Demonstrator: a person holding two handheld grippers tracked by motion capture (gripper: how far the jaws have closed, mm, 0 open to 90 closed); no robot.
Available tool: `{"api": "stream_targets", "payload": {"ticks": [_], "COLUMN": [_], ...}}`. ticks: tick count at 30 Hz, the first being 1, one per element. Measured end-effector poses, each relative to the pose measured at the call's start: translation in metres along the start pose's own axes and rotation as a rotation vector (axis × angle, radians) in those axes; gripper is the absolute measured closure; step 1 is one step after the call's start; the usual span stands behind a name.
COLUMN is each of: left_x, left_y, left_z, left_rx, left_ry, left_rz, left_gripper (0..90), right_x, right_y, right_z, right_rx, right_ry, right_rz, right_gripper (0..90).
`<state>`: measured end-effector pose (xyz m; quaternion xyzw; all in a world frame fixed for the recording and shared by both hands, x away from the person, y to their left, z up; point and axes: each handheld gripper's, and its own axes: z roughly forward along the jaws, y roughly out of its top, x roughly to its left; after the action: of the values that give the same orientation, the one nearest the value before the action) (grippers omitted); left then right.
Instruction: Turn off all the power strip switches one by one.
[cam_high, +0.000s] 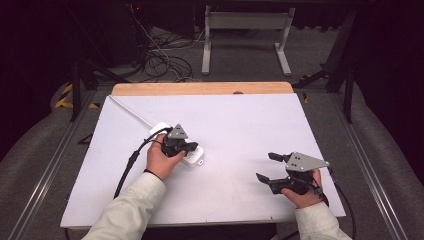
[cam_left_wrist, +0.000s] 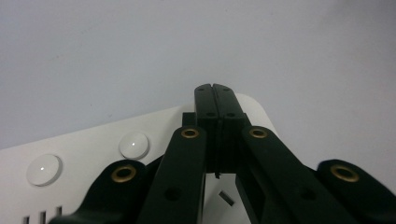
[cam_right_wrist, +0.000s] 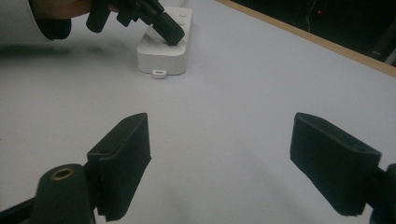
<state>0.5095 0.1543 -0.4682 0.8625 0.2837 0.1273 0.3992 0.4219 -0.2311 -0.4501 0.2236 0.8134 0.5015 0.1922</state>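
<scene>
Where left tongs (cam_left_wrist: 215, 100) press closed on power strip (cam_left_wrist: 93, 154), right tongs (cam_right_wrist: 219, 158) agape, empty.

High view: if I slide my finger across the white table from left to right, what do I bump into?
Black cable → left gripper, resting on the white power strip → bare white table → right gripper, open above the table.
</scene>
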Motion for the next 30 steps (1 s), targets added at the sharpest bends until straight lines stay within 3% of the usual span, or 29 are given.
{"api": "stream_targets", "payload": {"ticks": [15, 17, 19, 21, 23, 30], "left_x": [-0.005, -0.005, -0.003, -0.001, 0.001, 0.019], "left_y": [0.002, 0.002, 0.006, 0.01, 0.013, 0.01], "left_z": [0.001, 0.001, -0.005, -0.012, -0.016, -0.024], "left_rx": [0.02, 0.018, 0.014, -0.032, -0.038, -0.009], "left_ry": [0.038, 0.034, 0.046, 0.028, 0.033, 0.075], "left_rz": [0.021, 0.006, 0.003, -0.02, -0.012, -0.031], "left_gripper": [90.0, 90.0, 89.9, 89.9, 89.9, 89.9], "right_x": [0.002, 0.003, 0.002, 0.002, 0.001, 0.0], "right_y": [0.001, 0.001, 0.001, 0.001, 0.0, 0.0], "right_z": [0.0, 0.0, 0.0, -0.001, -0.001, 0.0], "right_rx": [-0.001, -0.002, -0.003, -0.004, -0.003, 0.001], "right_ry": [0.002, 0.003, 0.003, 0.002, 0.002, 0.002], "right_rz": [0.002, -0.002, -0.002, 0.002, 0.007, 0.006], "right_gripper": [20.6, 20.6, 20.6, 20.7, 20.6, 20.6]}}
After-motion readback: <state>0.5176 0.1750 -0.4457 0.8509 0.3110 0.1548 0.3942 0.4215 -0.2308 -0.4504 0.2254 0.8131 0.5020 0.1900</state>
